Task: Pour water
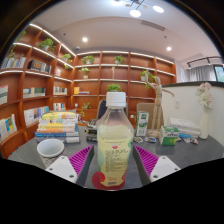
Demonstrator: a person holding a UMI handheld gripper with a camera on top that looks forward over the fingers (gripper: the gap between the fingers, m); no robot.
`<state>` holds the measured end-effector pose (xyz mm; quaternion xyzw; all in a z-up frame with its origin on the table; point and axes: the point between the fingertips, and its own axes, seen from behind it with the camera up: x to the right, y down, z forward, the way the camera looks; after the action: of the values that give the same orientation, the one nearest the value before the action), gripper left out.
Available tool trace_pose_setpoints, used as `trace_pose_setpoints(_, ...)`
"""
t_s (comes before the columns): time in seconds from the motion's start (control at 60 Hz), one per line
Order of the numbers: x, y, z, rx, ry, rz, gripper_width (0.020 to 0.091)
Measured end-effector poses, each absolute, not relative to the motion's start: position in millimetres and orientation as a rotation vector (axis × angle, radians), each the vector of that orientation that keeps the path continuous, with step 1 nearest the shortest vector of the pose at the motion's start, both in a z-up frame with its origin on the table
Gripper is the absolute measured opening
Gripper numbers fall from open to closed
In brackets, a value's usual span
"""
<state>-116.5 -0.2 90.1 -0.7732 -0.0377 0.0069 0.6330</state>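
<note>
At frame centre, a capped bottle (pixel 113 137) stands on the worktop (pixel 190 152) between the spread tongs (pixel 114 160). A white bowl (pixel 50 149) waits lower left. Pouring looks unstarted.

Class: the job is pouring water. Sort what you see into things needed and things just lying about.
Needed: bottle, standing between the open gripper fingers; white cup.
Lying about: stack of books, wooden figure, bookshelves.
</note>
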Motion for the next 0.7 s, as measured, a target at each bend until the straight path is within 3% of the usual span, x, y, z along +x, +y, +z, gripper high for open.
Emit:
trace_pose_setpoints(0.233,-127,-60,93,-1.769,-0.108,0.023,0.0817)
trace_pose_setpoints(0.7,-120,-136,113,-1.756,-0.036,0.05,0.0822)
